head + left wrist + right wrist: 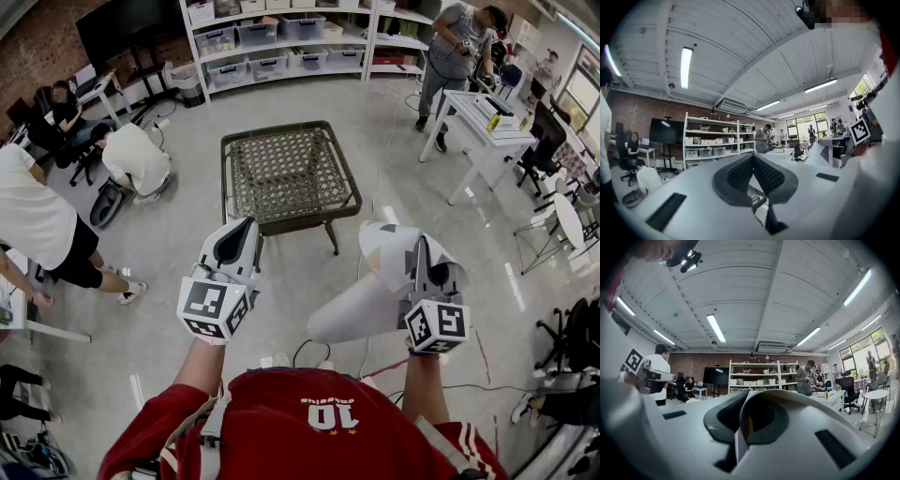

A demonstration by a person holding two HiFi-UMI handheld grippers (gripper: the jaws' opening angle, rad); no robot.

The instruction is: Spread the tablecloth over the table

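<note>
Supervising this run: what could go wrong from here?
The cloth is bundled in the right gripper alone; it could slip or open unevenly. The left gripper is shut and empty, so it cannot take an edge yet. A cable lies on the floor before the table: trip risk.

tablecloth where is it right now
In the head view the tablecloth is at right, bunched in the shut right claw, in the air short of the woven table.
</note>
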